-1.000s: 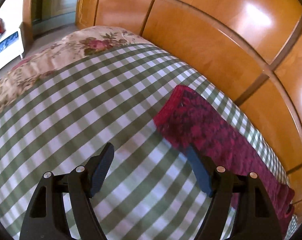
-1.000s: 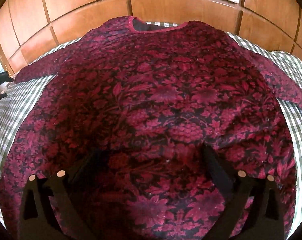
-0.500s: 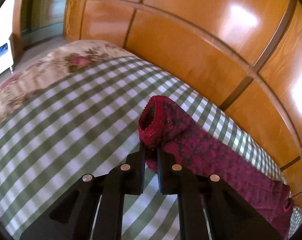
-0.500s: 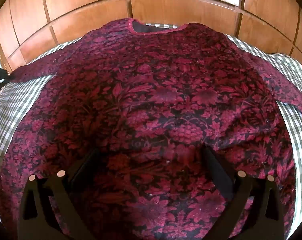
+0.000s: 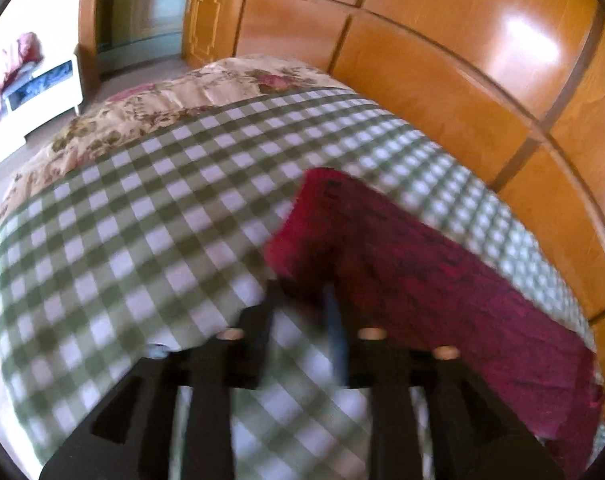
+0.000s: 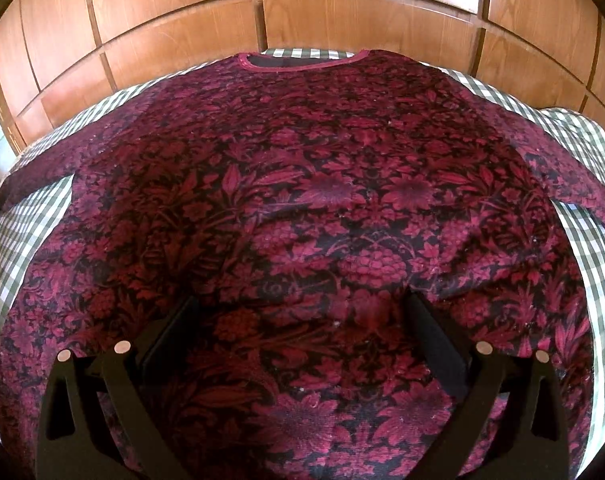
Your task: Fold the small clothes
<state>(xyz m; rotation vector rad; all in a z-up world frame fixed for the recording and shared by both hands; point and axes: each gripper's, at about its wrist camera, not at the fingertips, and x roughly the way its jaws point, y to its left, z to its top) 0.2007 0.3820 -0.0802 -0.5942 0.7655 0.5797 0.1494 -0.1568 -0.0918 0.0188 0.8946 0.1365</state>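
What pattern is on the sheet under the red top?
Green and white checks on the sheet, clearest in the left wrist view.

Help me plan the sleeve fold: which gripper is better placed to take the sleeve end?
Left. The left gripper sits right at the sleeve cuff, jaws just reopened; the right gripper hovers open over the shirt's middle.

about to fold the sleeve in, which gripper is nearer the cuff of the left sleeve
Left. The left gripper is right at the sleeve cuff, jaws just reopened. The right gripper hovers open over the middle of the shirt, well away.
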